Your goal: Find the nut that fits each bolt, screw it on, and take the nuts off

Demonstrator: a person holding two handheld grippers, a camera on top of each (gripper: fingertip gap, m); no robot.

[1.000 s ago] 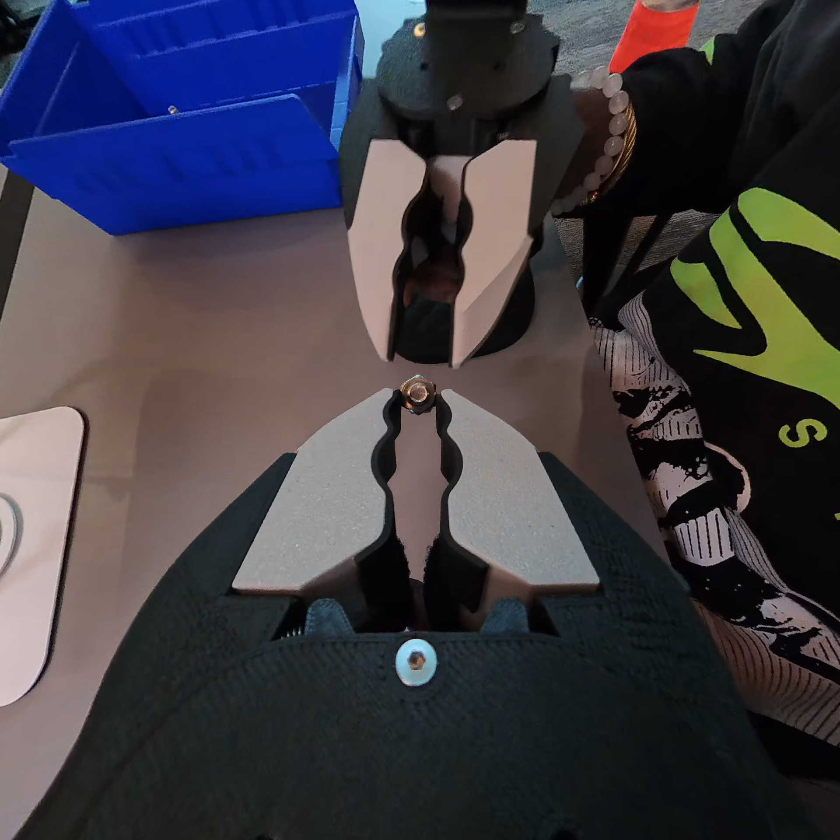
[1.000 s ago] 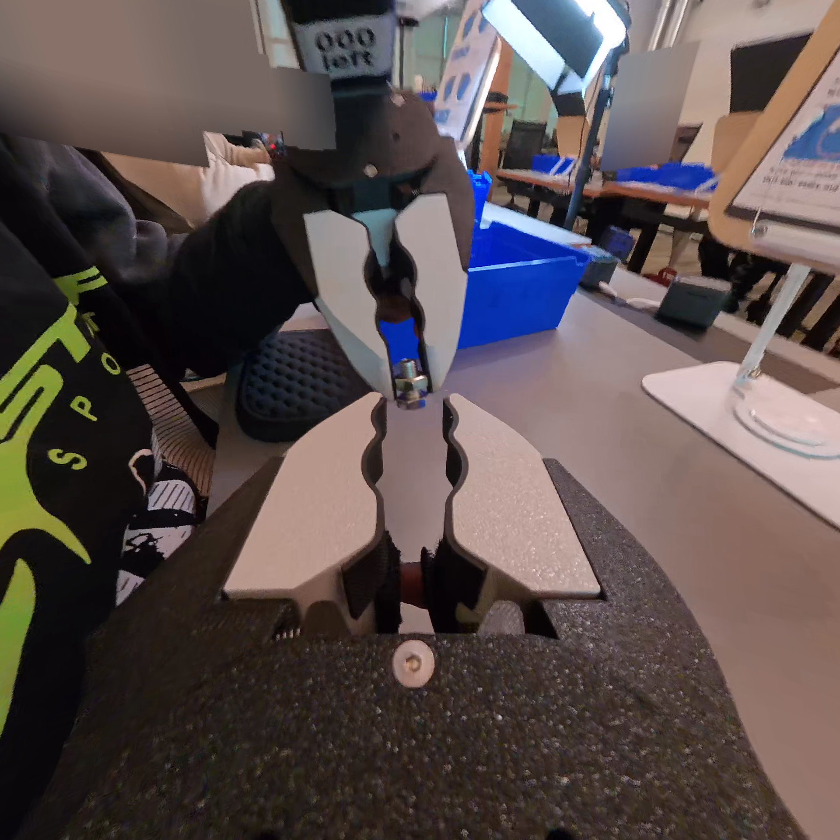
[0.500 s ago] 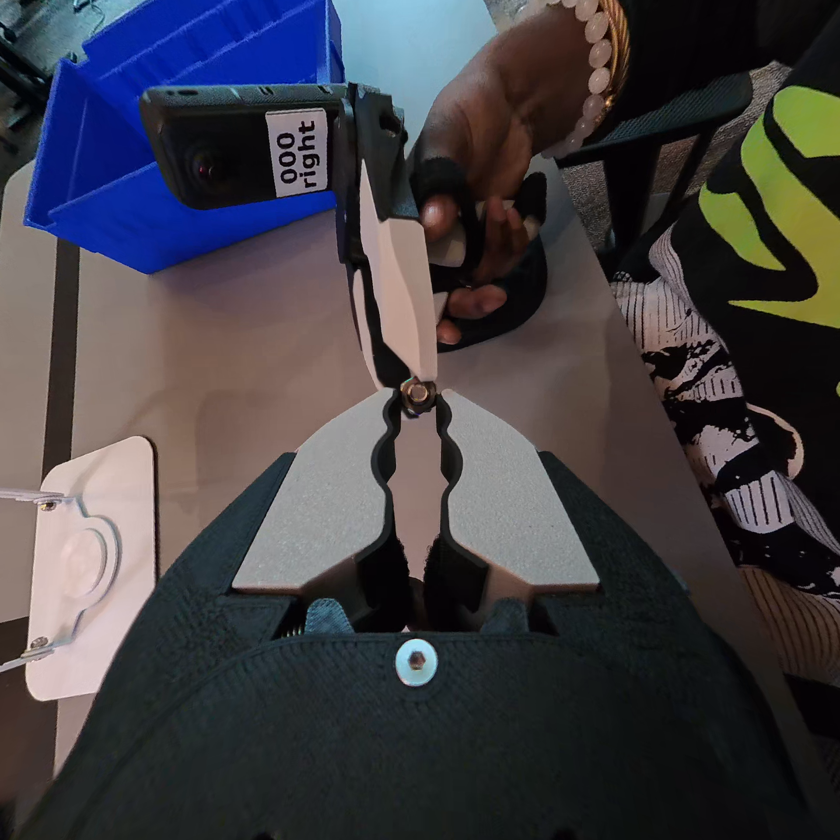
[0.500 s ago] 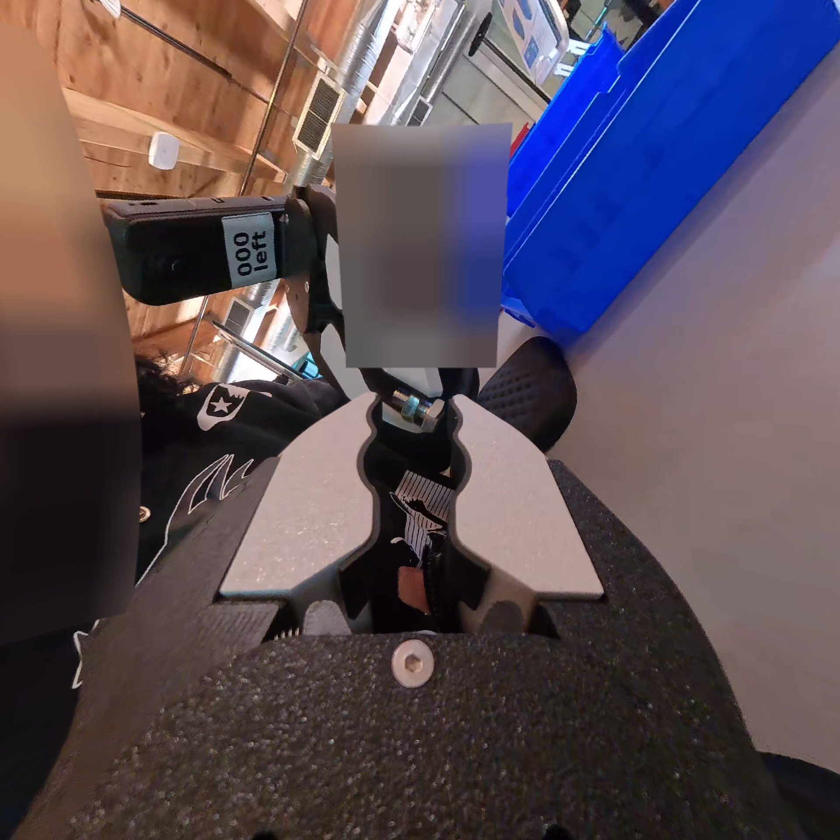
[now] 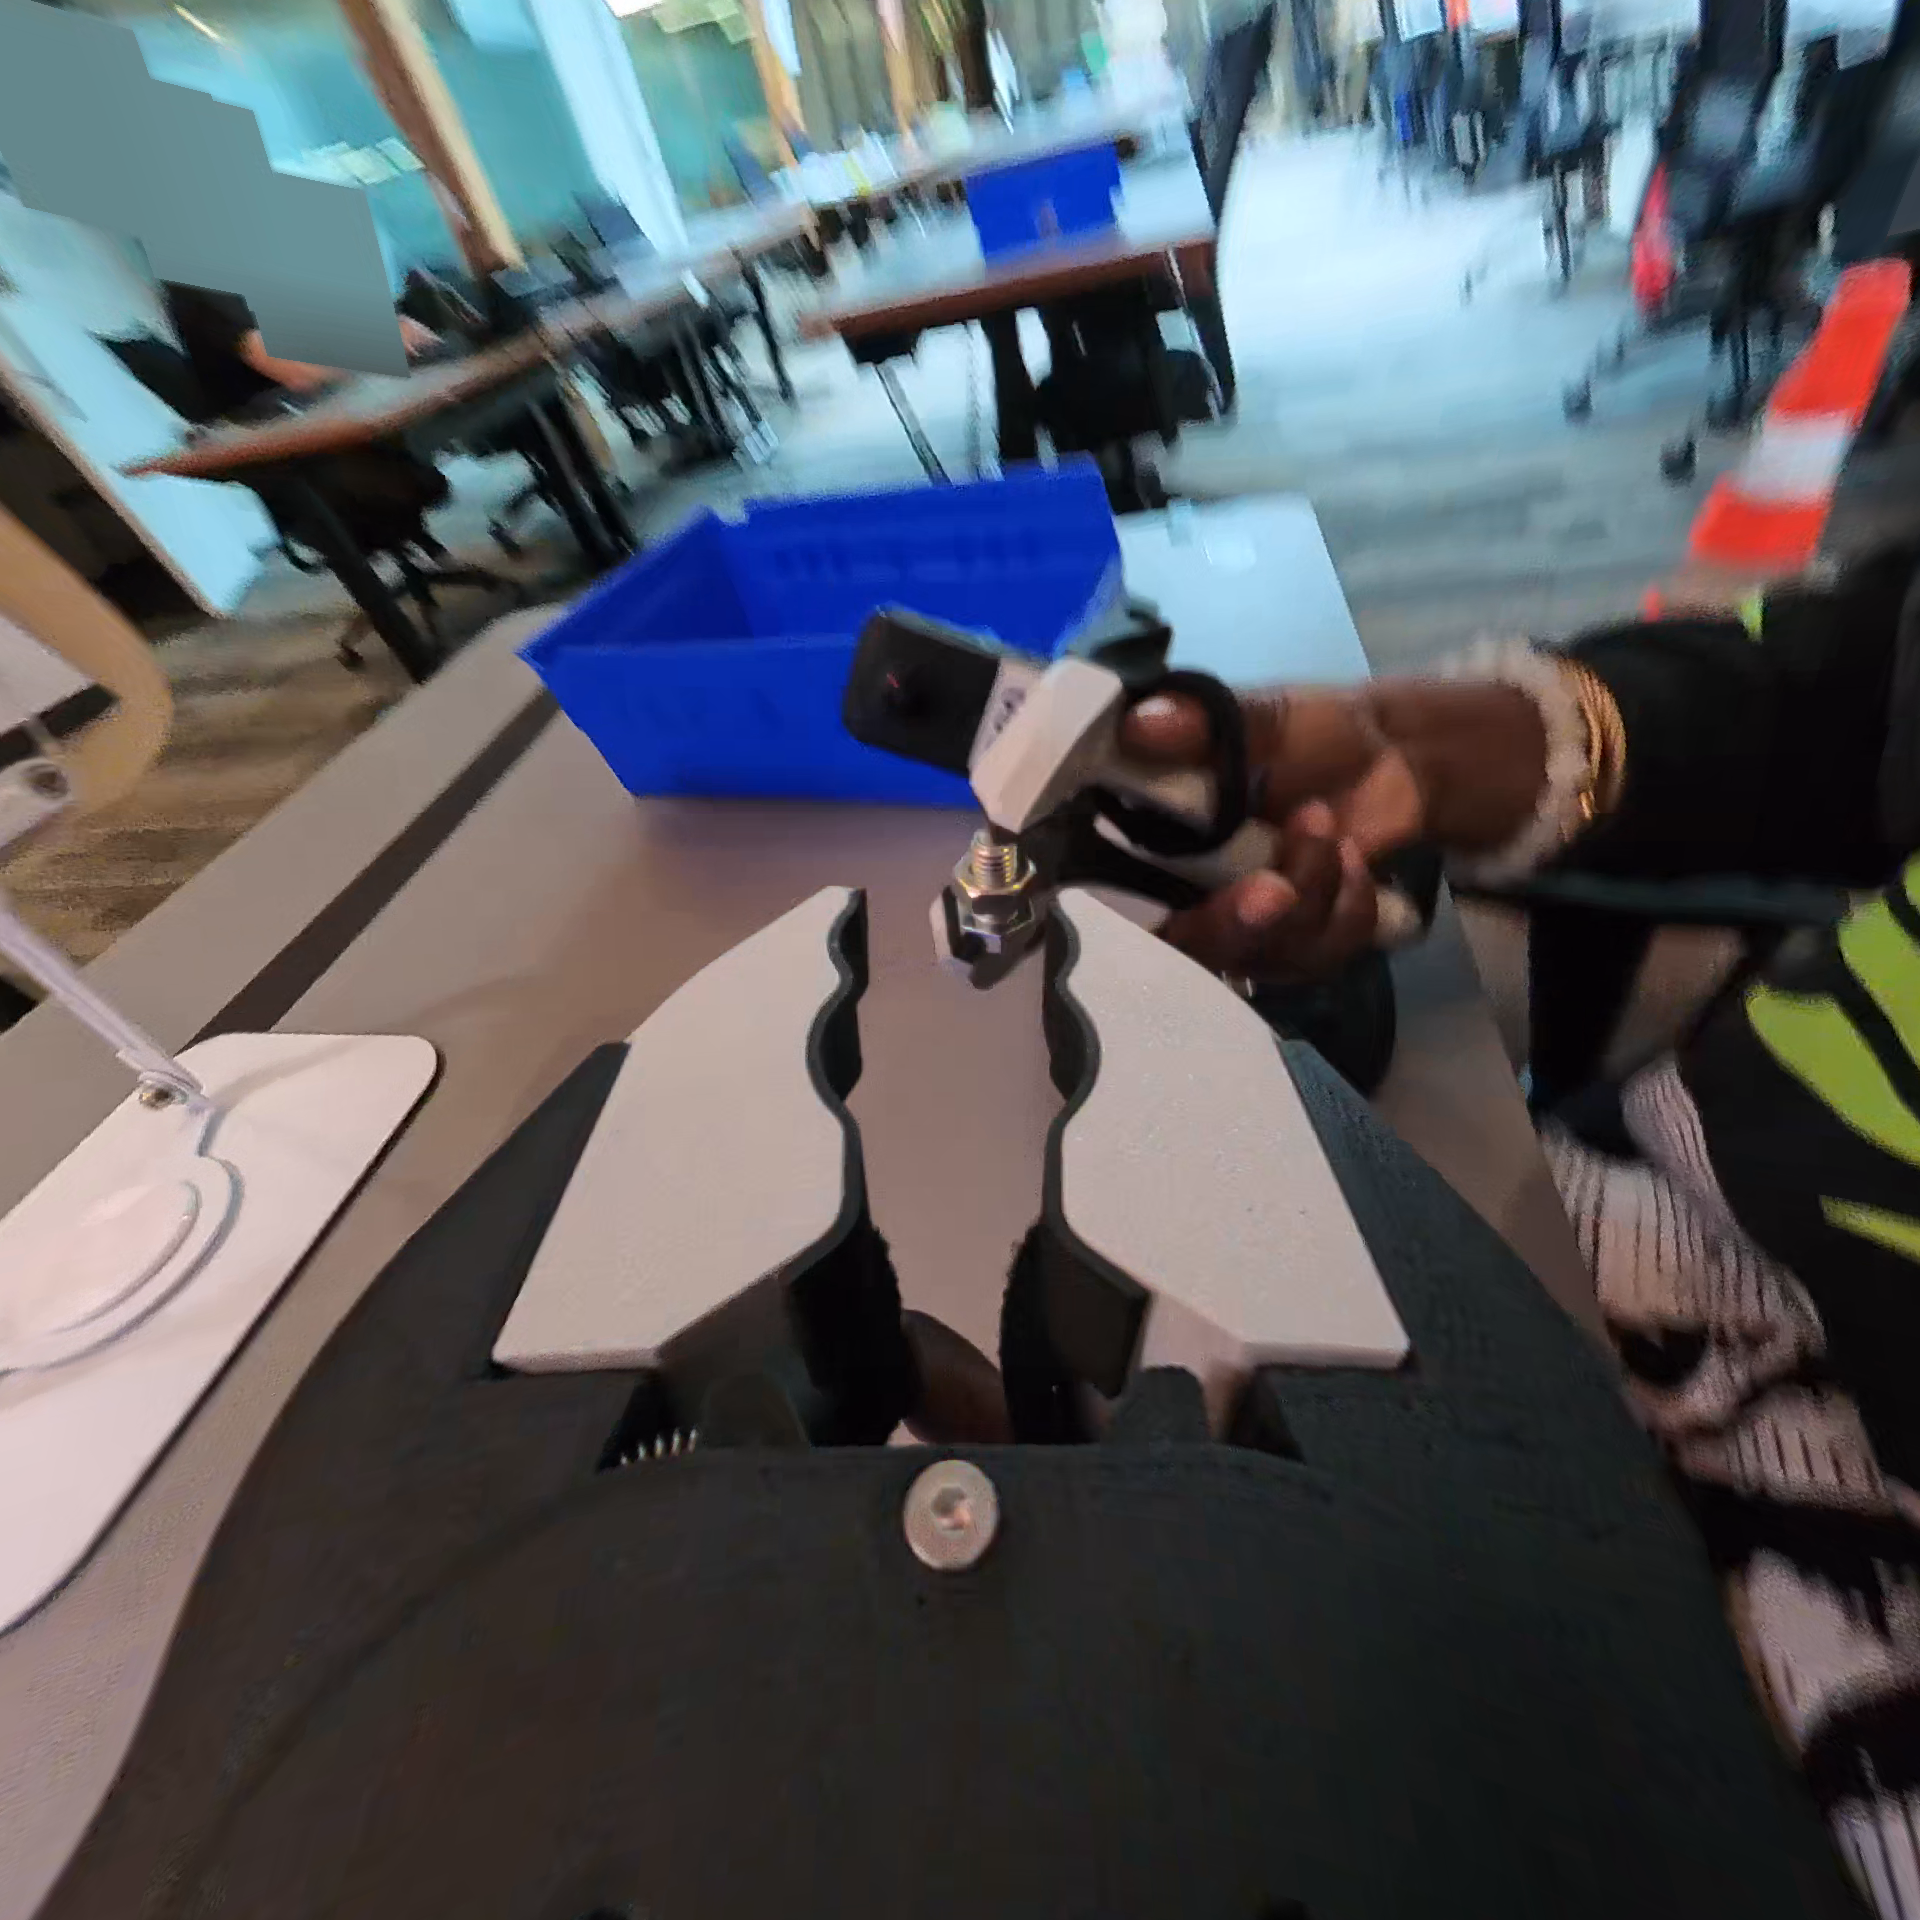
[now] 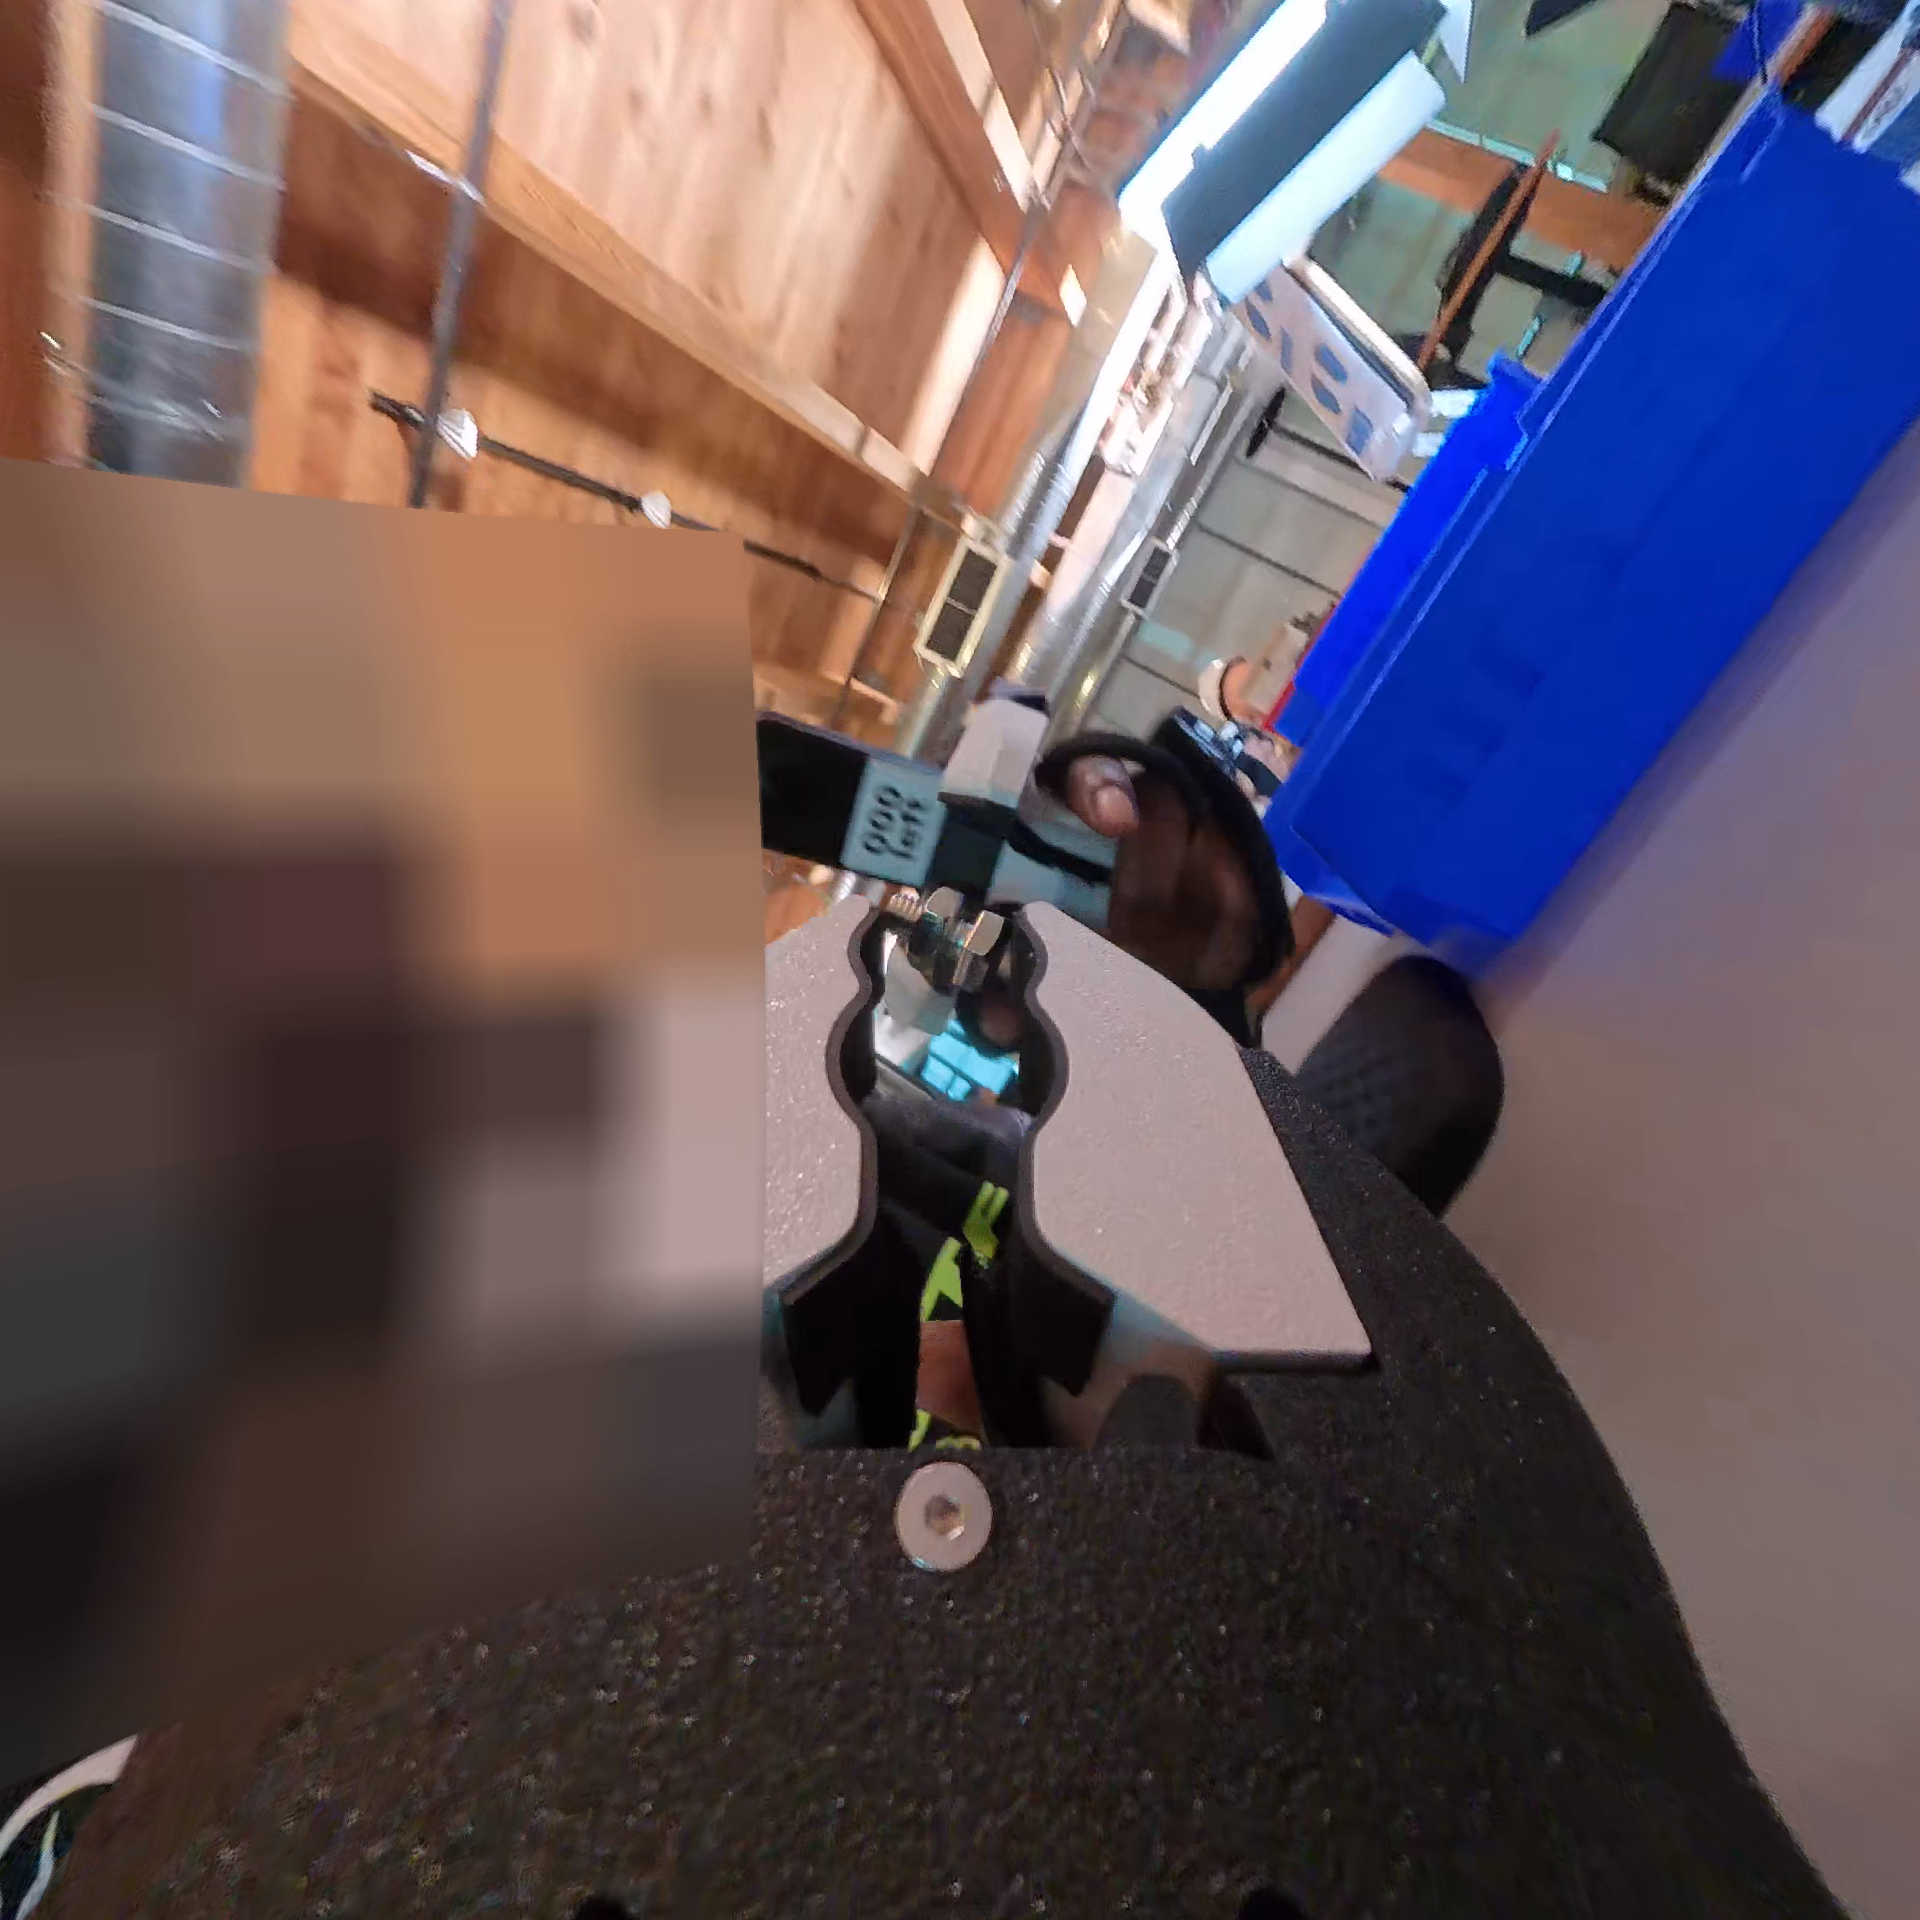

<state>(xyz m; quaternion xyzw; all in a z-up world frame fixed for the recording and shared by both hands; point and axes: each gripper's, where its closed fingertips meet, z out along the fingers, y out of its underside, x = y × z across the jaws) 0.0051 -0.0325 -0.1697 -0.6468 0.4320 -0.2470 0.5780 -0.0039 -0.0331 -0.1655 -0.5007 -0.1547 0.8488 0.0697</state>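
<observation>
One left hand-held gripper (image 5: 954, 909) fills the near view, its two fingers spread apart and gripping nothing. Between its tips stands one bolt (image 5: 992, 854) carrying one nut (image 5: 992, 885), clamped end to end by the one right hand-held gripper (image 6: 945, 914). A white stand base (image 5: 208, 1143) lies at the left edge of the counter (image 5: 623, 883), with bare surface between. Beyond sits one blue bin (image 5: 727, 717). A small lettered sticker (image 6: 883, 831) marks the left tool's camera.

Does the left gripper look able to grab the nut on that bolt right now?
Probably yes. The left gripper is open with the nut just inside its fingertips, nothing between them. The right gripper, holding the bolt, crowds that spot, so room is tight.
</observation>
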